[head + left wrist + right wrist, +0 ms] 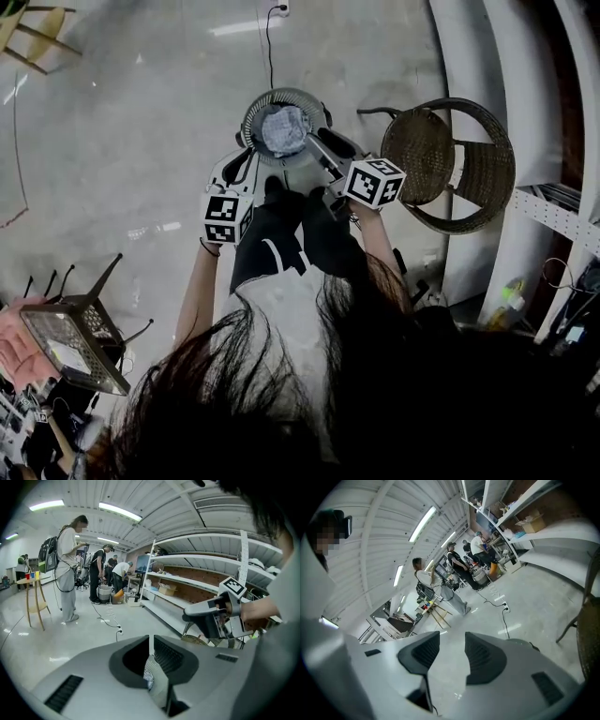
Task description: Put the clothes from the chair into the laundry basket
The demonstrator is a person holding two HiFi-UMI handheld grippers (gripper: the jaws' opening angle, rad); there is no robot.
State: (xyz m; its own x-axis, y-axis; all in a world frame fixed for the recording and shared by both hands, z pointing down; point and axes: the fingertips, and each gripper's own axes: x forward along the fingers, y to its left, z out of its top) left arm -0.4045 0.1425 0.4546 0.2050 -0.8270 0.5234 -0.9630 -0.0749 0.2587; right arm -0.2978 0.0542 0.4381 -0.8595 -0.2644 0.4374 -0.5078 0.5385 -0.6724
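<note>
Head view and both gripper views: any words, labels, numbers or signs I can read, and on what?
None readable.
Marker cubes: black-and-white square patterns only, no letters or digits.
Shelf boxes: any print too small to read.

Brown woven chair (424, 150); grey mesh basket (251, 114); whitish-grey cloth (283, 129).

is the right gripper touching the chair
Apart. In the right gripper view the right gripper has open fingers over bare floor; the chair sits off at the right edge, clear of them.
</note>
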